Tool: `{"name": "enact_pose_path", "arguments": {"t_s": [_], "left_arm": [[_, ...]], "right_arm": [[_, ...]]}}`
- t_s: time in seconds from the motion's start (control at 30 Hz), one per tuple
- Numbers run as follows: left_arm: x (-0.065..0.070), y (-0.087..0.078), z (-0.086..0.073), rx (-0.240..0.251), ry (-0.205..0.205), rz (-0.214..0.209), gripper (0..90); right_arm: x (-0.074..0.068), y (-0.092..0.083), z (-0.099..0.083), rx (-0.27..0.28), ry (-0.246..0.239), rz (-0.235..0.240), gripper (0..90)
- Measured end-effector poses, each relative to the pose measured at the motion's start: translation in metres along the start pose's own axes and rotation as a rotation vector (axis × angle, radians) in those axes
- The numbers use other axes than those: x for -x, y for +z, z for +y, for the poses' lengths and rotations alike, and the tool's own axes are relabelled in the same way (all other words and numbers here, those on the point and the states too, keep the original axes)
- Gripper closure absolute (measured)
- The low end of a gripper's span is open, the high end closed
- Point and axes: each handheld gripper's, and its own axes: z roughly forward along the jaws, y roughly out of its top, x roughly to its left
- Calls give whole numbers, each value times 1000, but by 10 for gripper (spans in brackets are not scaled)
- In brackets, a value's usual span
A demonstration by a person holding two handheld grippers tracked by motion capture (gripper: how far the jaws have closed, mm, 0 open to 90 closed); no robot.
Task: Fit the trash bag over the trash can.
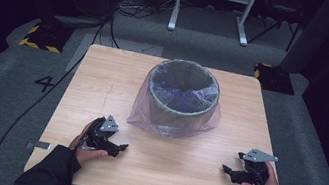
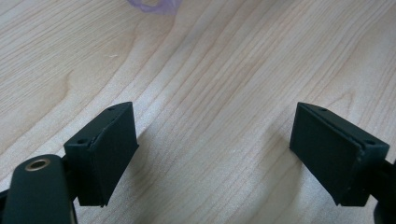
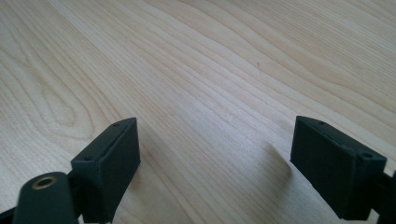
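Observation:
A grey wastebasket [image 1: 182, 95] stands at the middle back of the wooden table [image 1: 103, 82]. A pale purple plastic bag [image 1: 148, 119] lines it and drapes down over its outside onto the tabletop. My left gripper [image 1: 123, 146] rests low near the table's front left, held by a hand in a dark sleeve, jaws pointing right. Its jaws stand wide apart over bare wood [image 2: 215, 140] with nothing between them; an edge of the purple bag [image 2: 154, 5] shows at the top of its view. My right gripper [image 1: 224, 168] sits at the front right, open over bare wood [image 3: 215, 149].
Grey carpet surrounds the table, with black cables [image 1: 40, 97] running along the left side. Behind the table stand a white metal frame [image 1: 212, 9] and yellow-and-black striped bases [image 1: 40, 36]. A "4" marking [image 1: 46, 84] lies on the floor at the left.

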Motion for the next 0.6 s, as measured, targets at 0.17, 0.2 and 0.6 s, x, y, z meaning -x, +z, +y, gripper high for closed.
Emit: {"name": "enact_pose_path", "arguments": {"t_s": [0.17,0.2,0.6], "left_arm": [[0,0,0,-1,0,0,140],[0,1,0,-1,2,0,139],[0,1,1,-2,3,-1,137]], "right_arm": [[7,-1,-8,27,55,13,148],[9,-2,-10,37,68,-2,148],[13,-4,-13,39,76,-11,148]]}}
